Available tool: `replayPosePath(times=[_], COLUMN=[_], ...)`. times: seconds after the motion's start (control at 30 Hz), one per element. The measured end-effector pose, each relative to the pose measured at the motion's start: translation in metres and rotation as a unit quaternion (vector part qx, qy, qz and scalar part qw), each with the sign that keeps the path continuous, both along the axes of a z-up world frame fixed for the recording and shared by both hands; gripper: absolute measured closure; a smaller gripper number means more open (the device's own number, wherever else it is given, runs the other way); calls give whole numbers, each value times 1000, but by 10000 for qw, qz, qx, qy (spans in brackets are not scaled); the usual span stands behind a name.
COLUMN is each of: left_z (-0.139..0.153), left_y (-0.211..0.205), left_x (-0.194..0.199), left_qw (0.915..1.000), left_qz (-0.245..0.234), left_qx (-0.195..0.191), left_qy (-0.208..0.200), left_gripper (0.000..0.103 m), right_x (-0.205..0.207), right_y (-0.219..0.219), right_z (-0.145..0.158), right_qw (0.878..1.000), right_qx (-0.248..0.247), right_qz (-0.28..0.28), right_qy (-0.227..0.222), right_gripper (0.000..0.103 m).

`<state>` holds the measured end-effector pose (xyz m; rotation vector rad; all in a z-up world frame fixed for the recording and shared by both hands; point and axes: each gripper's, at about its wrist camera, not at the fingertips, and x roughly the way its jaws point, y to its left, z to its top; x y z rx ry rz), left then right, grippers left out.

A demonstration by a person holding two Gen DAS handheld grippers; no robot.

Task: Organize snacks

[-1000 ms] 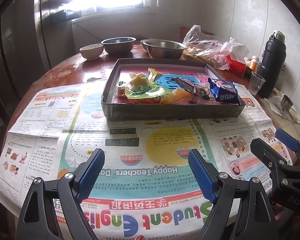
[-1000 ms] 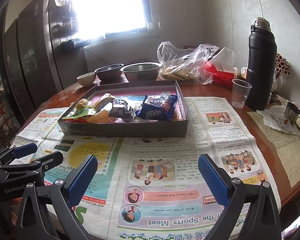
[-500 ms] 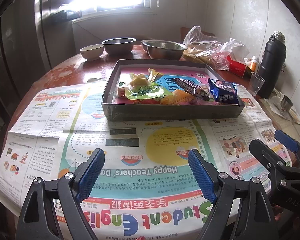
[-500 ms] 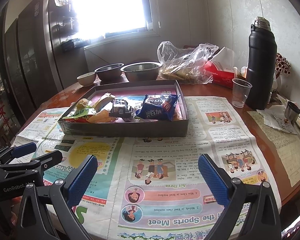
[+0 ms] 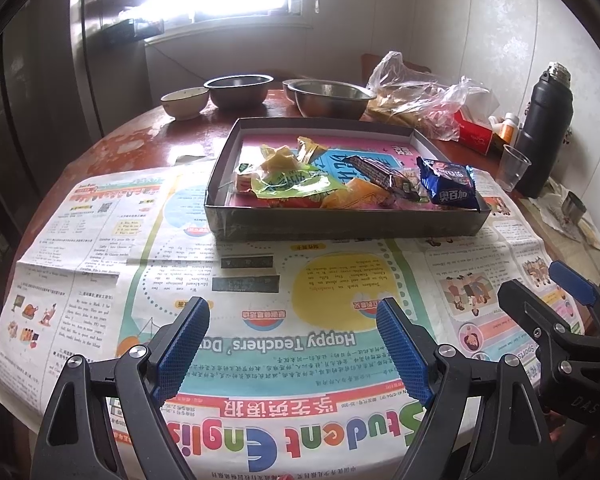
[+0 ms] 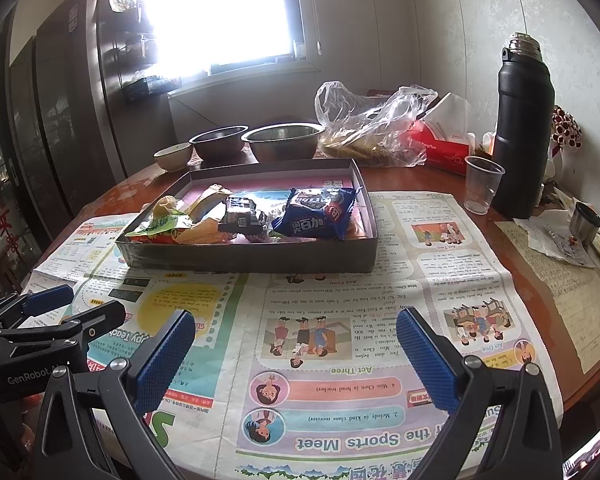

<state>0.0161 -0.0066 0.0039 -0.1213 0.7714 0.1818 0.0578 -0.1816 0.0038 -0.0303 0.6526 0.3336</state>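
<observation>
Crinkly snack wrappers (image 5: 340, 184), shallow rectangular tray (image 5: 340, 226)

Glare whites out the window (image 6: 216, 16). The blue packet (image 6: 320, 218) hides snacks behind it, and the plastic bag's (image 5: 416, 100) contents stay unclear.
</observation>
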Motion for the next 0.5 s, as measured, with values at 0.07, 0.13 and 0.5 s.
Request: replayPosePath(times=[0.07,0.13,0.5], left_z=[0,-1,2], left_y=[-1,-2,1], left_x=[0,1,1], left_qw=[10000,10000,9994], left_qz=[-8,-26,-203], left_qx=[14,43,-150], left_qy=[5,25,-247], left_gripper=[17,17,17], right_x=[0,0,3], right_y=[0,0,-1], right_z=[-1,-1,-5], right_qw=[10000,10000,10000], right_qx=[0,-4,25], right_qz=[8,4,-5], right_qy=[8,18,77], right_gripper=[1,1,1])
